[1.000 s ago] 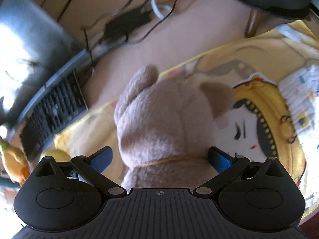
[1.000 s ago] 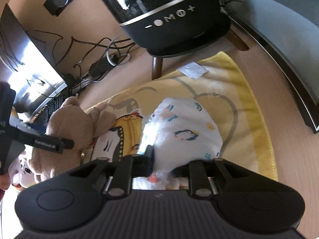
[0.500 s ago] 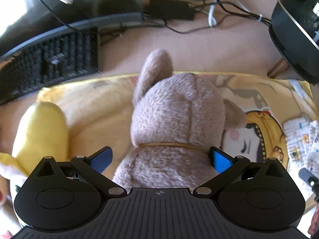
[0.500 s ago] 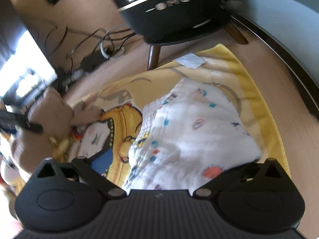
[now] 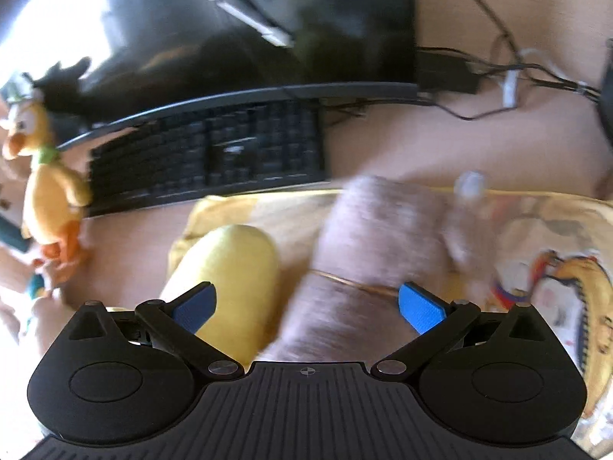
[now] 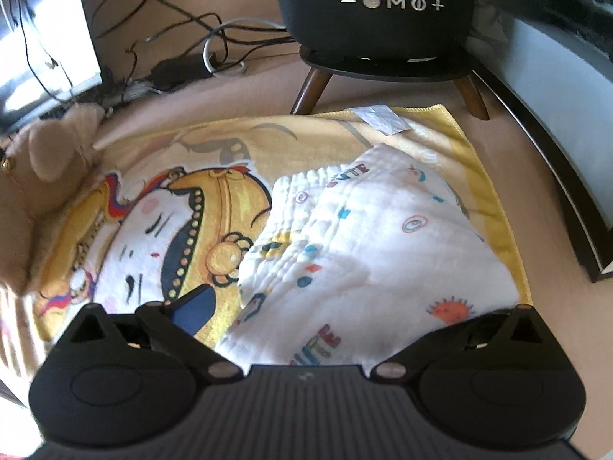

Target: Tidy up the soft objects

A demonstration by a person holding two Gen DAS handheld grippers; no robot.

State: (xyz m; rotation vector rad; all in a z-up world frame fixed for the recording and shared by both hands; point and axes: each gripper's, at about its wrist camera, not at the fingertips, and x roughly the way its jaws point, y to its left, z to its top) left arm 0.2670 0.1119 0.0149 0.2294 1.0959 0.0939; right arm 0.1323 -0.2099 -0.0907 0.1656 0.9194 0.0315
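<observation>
In the left wrist view a brown teddy bear point(image 5: 375, 237) with a gold neck cord stands blurred on the yellow cartoon blanket point(image 5: 555, 268). It sits between the blue pads point(image 5: 421, 308) of my left gripper point(image 5: 306, 306), which is open wide, its right pad against the bear's neck. A yellow plush point(image 5: 233, 272) lies by the left pad. In the right wrist view a folded white printed cloth point(image 6: 375, 237) rests on the blanket point(image 6: 161, 230). My right gripper point(image 6: 345, 314) is open around its near edge; the cloth hides the right finger. The bear point(image 6: 49, 153) shows at the left.
A black keyboard point(image 5: 207, 153) and a dark monitor point(image 5: 230, 30) stand behind the blanket, with a duck plush point(image 5: 49, 191) at the left. A black speaker on wooden legs point(image 6: 375, 7), cables point(image 6: 184, 65) and a dark raised edge point(image 6: 555, 134) border the right side.
My right gripper, shut on the white cloth a second ago, has opened and the cloth lies flat. The left gripper has swung left, so the bear now sits toward its right pad.
</observation>
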